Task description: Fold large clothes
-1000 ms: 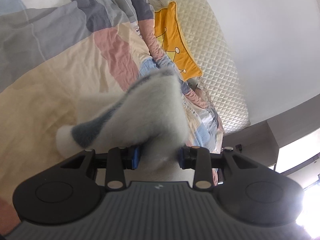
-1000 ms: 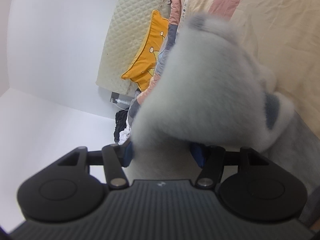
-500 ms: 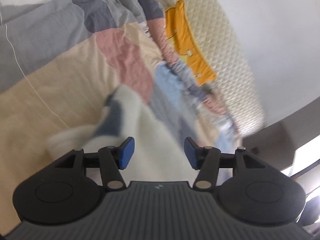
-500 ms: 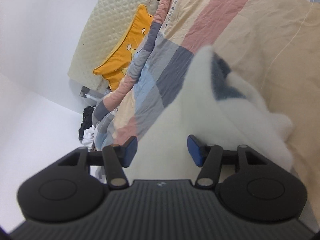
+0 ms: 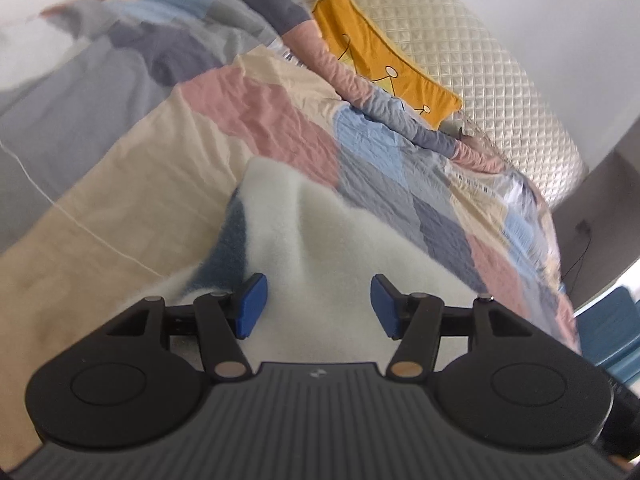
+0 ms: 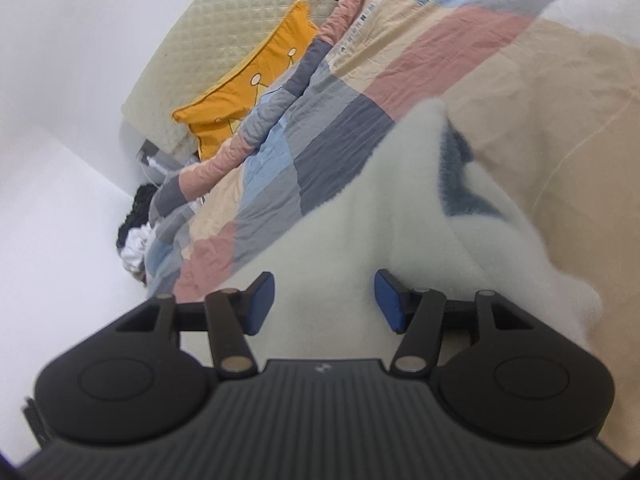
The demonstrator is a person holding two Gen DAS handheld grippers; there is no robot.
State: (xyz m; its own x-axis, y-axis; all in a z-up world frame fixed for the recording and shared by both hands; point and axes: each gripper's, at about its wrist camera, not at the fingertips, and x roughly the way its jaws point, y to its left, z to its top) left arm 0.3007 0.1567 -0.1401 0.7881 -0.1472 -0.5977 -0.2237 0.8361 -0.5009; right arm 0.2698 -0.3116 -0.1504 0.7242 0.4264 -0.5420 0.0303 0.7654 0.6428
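Observation:
A fluffy white garment (image 5: pixel 320 232) with a dark blue patch (image 5: pixel 228 248) lies bunched on the patchwork quilt (image 5: pixel 260 108). My left gripper (image 5: pixel 318 300) hovers just over its near part. Its jaws are opening, and the blue pads stand apart without pressing the fleece. In the right wrist view the same garment (image 6: pixel 380 208) rises to a soft peak, with the blue patch (image 6: pixel 460 184) on its right. My right gripper (image 6: pixel 325 300) is open above it, gripping nothing. The gripper bodies hide the garment's near edge.
The quilt (image 6: pixel 320 140) covers a bed with a cream quilted headboard (image 5: pixel 480 80). A yellow pillow (image 5: pixel 380 60) leans on the headboard. Dark and white clothes (image 6: pixel 136 220) are piled beside the bed by the white wall. Something blue (image 5: pixel 616 320) shows at the bed's right edge.
A second ago both grippers were shut on the lifted fleece. Both have let go and come down, and the garment now rests on the quilt beneath the open jaws.

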